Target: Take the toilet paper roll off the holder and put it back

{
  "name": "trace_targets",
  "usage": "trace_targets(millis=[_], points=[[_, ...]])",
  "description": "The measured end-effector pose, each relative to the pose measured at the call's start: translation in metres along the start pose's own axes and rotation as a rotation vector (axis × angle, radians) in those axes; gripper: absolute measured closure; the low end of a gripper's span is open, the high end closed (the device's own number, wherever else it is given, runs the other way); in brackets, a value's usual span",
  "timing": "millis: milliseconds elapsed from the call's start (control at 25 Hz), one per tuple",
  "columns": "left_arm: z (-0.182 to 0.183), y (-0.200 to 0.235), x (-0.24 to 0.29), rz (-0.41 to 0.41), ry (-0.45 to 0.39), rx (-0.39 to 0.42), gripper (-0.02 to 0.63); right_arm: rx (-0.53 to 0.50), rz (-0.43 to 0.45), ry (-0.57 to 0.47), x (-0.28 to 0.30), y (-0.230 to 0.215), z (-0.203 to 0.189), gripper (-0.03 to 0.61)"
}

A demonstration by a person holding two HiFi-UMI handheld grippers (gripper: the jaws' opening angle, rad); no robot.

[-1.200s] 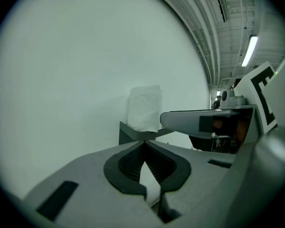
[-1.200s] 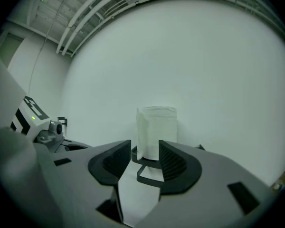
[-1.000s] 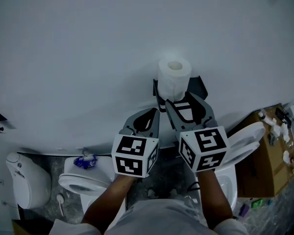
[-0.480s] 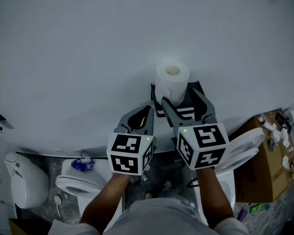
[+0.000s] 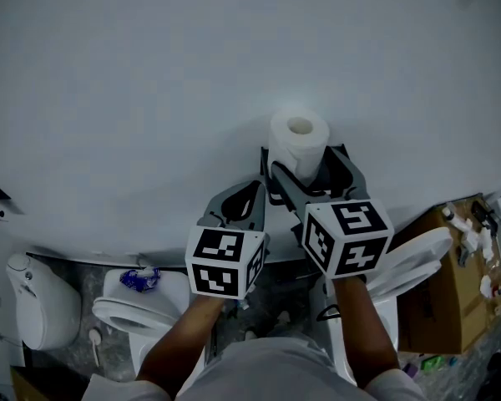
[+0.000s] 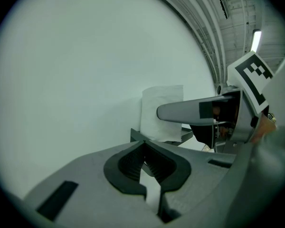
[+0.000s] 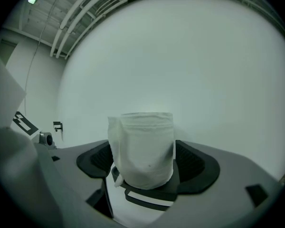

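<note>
The right tongs (image 5: 311, 174), in the head view, have just been spreading and stand wide around the toilet paper roll (image 5: 298, 140) upright on its holder (image 5: 337, 149) at the far wall (image 5: 150, 98), the left tongs (image 5: 252, 192) just left; the left gripper view shows the left tips pressed together, empty; the right gripper view shows the roll between parted pads.
</note>
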State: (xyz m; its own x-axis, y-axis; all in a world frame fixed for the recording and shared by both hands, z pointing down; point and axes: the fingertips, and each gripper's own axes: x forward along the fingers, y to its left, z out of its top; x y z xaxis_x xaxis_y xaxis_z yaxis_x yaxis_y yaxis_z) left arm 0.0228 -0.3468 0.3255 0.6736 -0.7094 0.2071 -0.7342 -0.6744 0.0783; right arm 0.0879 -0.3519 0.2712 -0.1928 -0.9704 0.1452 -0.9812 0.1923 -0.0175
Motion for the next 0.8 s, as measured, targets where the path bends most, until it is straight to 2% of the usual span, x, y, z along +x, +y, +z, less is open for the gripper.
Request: trace_targets(millis=[240, 800], points=[[0.000, 0.006, 0.003, 0.005, -0.004, -0.005, 0.609, 0.009, 0.026, 0.032, 0.010, -0.001, -0.005, 0.210], [-0.005, 0.007, 0.005, -0.001, 0.004, -0.018, 0.609, -0.024, 0.003, 0.053, 0.012, -0.003, -0.008, 0.212]])
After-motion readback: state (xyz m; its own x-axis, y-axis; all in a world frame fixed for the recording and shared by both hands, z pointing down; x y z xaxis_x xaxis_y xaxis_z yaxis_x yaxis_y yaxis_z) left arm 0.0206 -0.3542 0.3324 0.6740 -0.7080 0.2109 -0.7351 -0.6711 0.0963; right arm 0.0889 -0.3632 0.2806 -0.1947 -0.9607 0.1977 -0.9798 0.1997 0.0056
